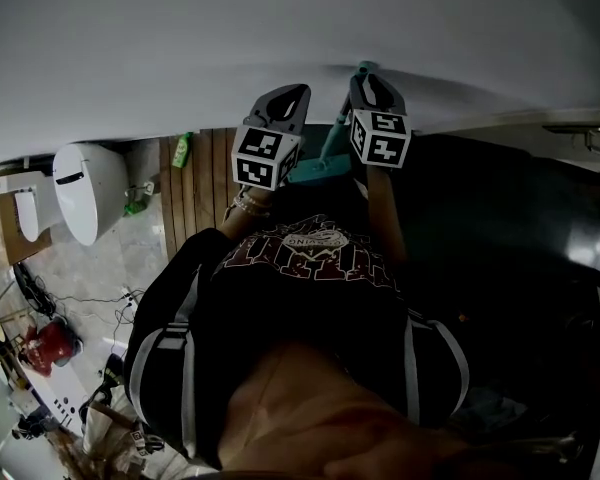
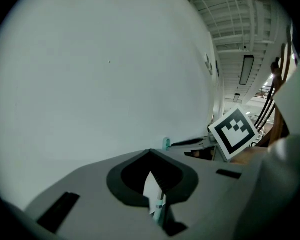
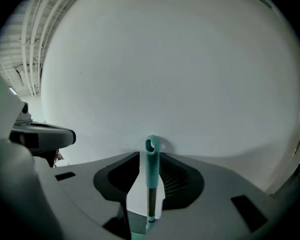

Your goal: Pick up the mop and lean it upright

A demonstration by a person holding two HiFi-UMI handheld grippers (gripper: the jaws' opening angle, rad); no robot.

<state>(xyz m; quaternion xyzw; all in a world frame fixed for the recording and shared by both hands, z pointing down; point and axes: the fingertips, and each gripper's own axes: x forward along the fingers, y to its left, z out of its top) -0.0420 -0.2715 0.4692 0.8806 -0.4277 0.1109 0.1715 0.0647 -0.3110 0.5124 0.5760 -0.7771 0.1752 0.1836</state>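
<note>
The mop has a teal handle (image 3: 151,156) with a hang hole at its top end, and that end rests against the white wall (image 3: 165,74). My right gripper (image 3: 151,181) is open around the handle, with a slit of wall showing beside it. In the head view the mop shaft (image 1: 332,143) runs down between the two marker cubes to the teal mop head (image 1: 315,171). The right gripper (image 1: 368,78) is at the handle's top. My left gripper (image 1: 292,93) is to the left of the shaft, apart from it. Its jaws (image 2: 152,184) stand slightly apart, empty; the shaft (image 2: 160,206) shows through the gap.
A white toilet (image 1: 85,188) stands at the left on a pale floor, with a green bottle (image 1: 181,151) by a strip of wooden boards (image 1: 205,183). A red object (image 1: 50,340) and cables lie at the lower left. A dark counter (image 1: 510,228) fills the right. The person's black shirt covers the centre.
</note>
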